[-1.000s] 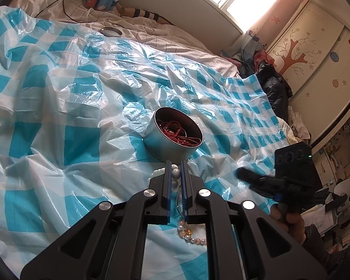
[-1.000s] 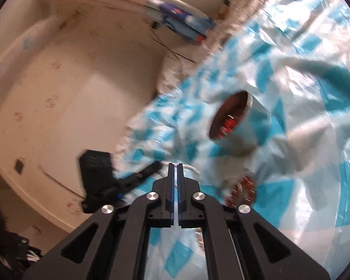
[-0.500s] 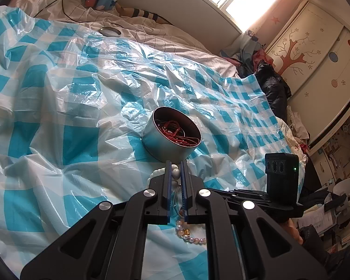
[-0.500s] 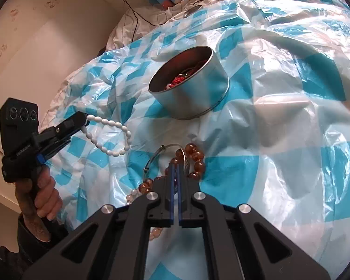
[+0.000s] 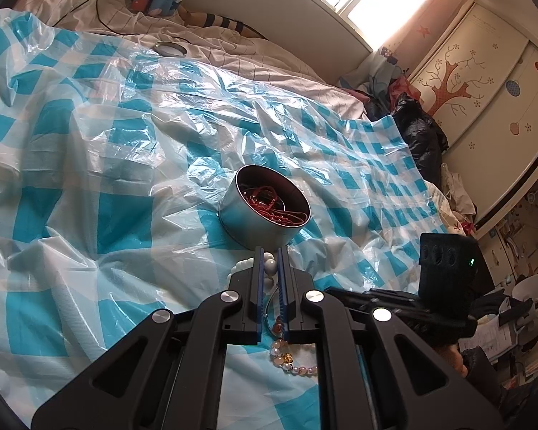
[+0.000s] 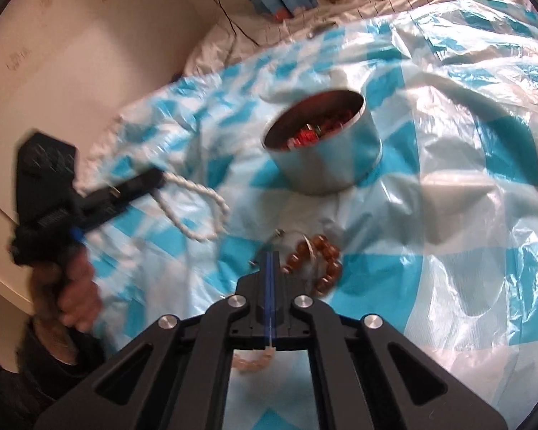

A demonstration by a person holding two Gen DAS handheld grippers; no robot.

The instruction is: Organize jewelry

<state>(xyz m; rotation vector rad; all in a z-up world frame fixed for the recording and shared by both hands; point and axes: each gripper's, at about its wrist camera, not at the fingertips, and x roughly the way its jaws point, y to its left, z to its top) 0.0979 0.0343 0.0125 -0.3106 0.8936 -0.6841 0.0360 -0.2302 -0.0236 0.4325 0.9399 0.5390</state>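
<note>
We hold white bead bracelet [image 6: 197,211] pinched in left gripper [image 5: 270,256], just in front of round tin [image 5: 265,222]. Right gripper [image 6: 269,261] fully closed, empty, over amber bead bracelet [image 6: 326,261] on near side of tin. Best move, we judge: carry white bracelet over tin rim, then release. Pale bead bracelet [image 5: 297,362] also nearer than tin. Surface: crinkled blue-checked plastic sheet [image 5: 89,179] on bed; painted wardrobe [image 5: 484,89] beyond tin, to right.
</note>
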